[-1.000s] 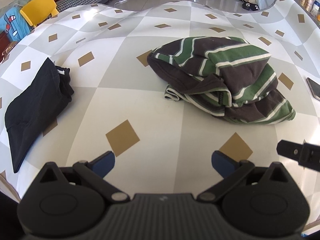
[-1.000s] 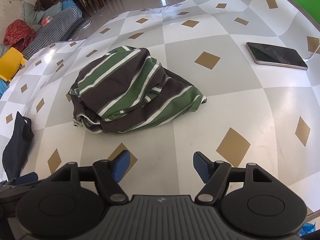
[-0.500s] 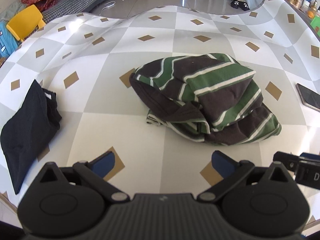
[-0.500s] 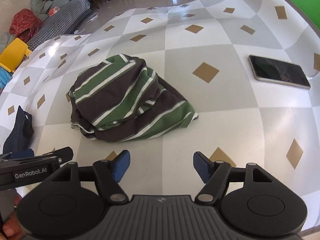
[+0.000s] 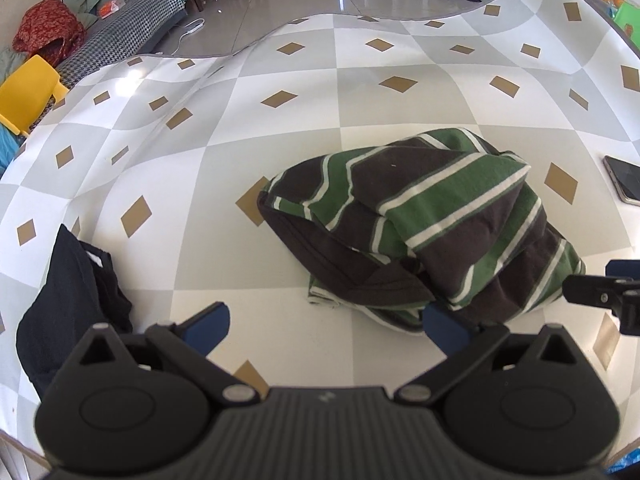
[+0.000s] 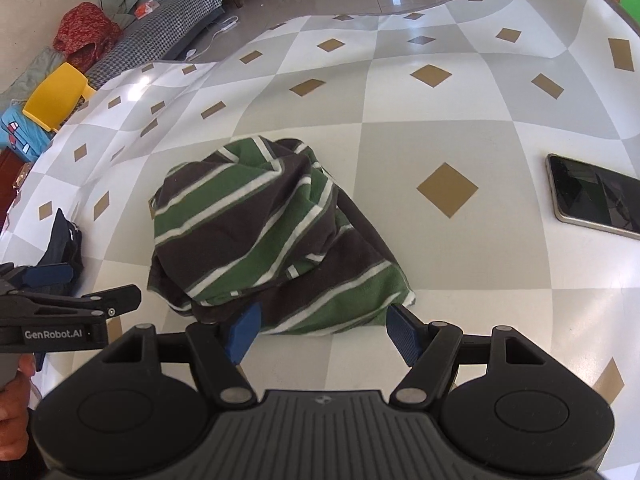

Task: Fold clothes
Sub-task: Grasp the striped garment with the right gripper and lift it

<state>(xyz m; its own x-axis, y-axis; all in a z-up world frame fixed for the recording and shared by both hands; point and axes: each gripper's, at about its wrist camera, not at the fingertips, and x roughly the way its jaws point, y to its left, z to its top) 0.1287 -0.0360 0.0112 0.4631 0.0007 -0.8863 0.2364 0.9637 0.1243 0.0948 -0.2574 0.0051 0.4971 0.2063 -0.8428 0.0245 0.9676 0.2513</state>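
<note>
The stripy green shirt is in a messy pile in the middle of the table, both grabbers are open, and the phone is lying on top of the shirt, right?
Not quite. The phone is not on the stripy green shirt; it lies on the table off to the shirt's right, apart from it, as the right wrist view shows. The rest holds: the shirt is a messy pile, and the left gripper and right gripper are both open.

Soft knit cloth on the striped garment (image 6: 272, 248), matt, lightly fuzzy. The tablecloth (image 5: 248, 264) looks smooth with a slight sheen. Dark matt fabric on the black garment (image 5: 68, 292). The phone (image 6: 592, 196) shows glossy glass with a metallic rim. The left gripper (image 5: 324, 322) is matt black plastic.
</note>
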